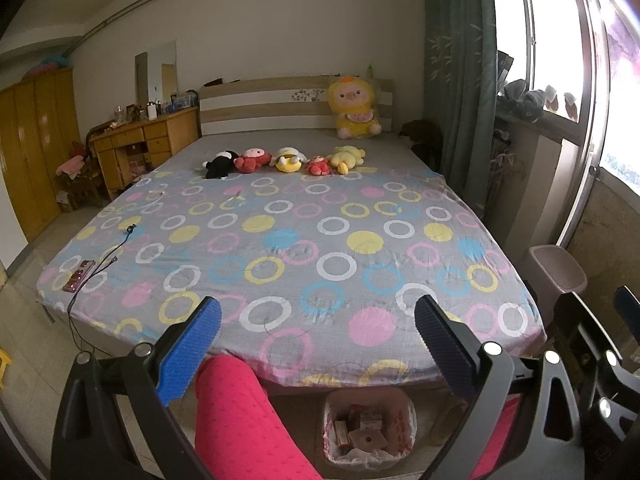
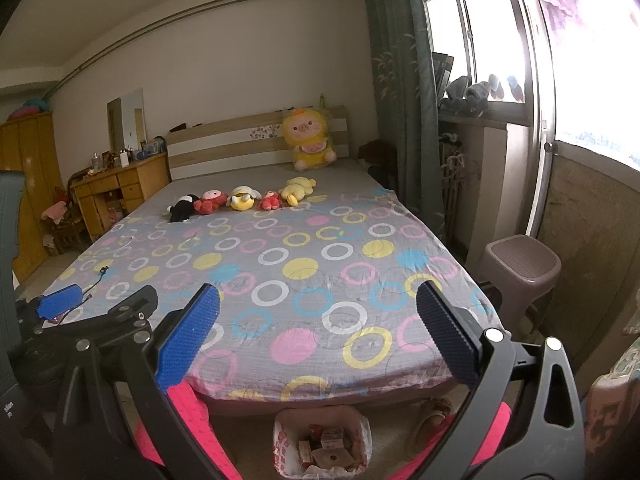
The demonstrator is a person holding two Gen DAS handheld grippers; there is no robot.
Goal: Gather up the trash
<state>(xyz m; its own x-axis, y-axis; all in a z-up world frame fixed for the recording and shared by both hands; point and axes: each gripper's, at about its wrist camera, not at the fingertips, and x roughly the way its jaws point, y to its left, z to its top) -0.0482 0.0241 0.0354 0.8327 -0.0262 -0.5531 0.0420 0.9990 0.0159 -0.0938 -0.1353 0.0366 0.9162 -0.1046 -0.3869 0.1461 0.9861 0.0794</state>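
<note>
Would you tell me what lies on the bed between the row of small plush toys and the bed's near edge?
Only bare circle-patterned sheet lies below the plush toys; the left wrist view shows it.

Big bed (image 1: 304, 248) with a ring-spotted sheet in the middle, soft toys (image 1: 286, 160) in a row. Yellow wooden desk (image 1: 144, 140) and wardrobe (image 1: 36, 148) at left. Green curtain (image 1: 460, 64), bright window (image 1: 560, 40), pink stool (image 2: 520, 268) at right.

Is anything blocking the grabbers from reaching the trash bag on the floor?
Nothing visible does. The trash bag sits open on the floor at the bed's foot, below both open grippers, left and right. The person's pink-clad legs flank it without covering it.
</note>
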